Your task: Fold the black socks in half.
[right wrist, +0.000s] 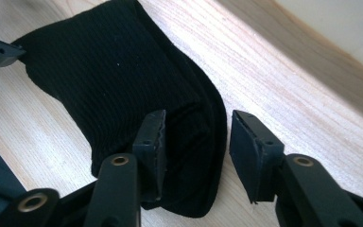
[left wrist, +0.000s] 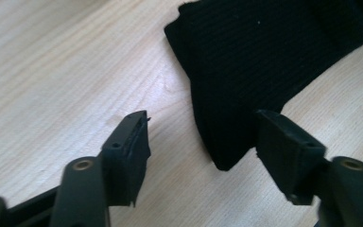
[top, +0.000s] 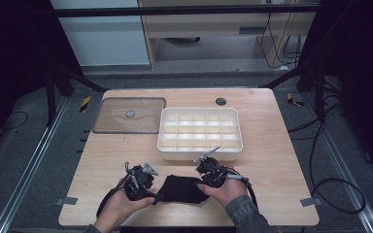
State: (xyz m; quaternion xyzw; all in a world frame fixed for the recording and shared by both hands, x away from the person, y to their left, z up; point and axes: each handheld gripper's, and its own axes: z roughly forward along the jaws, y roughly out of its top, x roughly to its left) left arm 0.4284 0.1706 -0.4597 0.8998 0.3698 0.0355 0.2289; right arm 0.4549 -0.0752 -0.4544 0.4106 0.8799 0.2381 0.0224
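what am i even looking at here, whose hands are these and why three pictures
A person sits at a light wooden table, holding a black two-jaw gripper in each hand: left gripper, right gripper. The high view looks down from above. The other two come from cameras riding on each gripper. Between them lies a folded black ribbed cloth. Beyond it sit a white compartment tray and a clear flat lid. Both grippers are open at the cloth's ends; nothing is gripped.

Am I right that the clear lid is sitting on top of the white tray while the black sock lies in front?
Not quite. In the high view the clear lid lies flat on the table, beside the white tray on its left; the tray is uncovered. The black sock does lie in front.
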